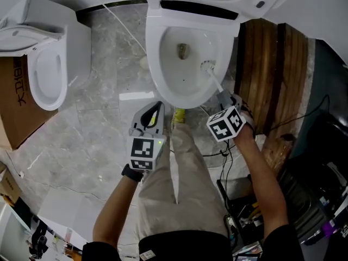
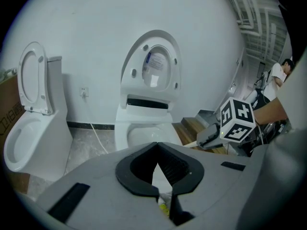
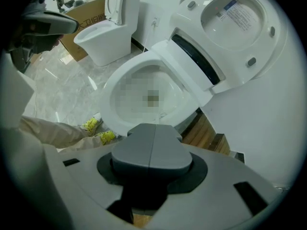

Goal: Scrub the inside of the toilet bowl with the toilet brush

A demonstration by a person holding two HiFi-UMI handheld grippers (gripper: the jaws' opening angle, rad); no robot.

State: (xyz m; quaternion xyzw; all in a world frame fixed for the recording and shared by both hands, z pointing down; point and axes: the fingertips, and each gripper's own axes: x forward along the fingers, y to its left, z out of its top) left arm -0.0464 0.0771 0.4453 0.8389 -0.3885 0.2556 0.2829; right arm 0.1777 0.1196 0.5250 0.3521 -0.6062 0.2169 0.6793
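The white toilet bowl point(image 1: 157, 64) stands open with its seat and lid raised point(image 2: 152, 68). A white toilet brush point(image 1: 207, 67) has its head inside the bowl, against the right inner wall. Its handle point(image 2: 190, 144) slants back to my right gripper point(image 1: 224, 98), which is shut on it just outside the rim. In the right gripper view the shut jaws point(image 3: 153, 145) hide the brush, and the bowl point(image 3: 115, 87) lies beyond them. My left gripper point(image 1: 155, 113) hangs in front of the bowl, shut point(image 2: 157, 164) with nothing in it.
A second toilet point(image 1: 46, 75) stands at the left beside a cardboard box point(image 1: 13, 102). Wooden steps point(image 1: 272, 69) rise at the bowl's right, with cables point(image 1: 228, 167) below them. My legs and yellow shoes point(image 1: 179, 116) stand before the bowl. Another person point(image 2: 278, 75) is at the far right.
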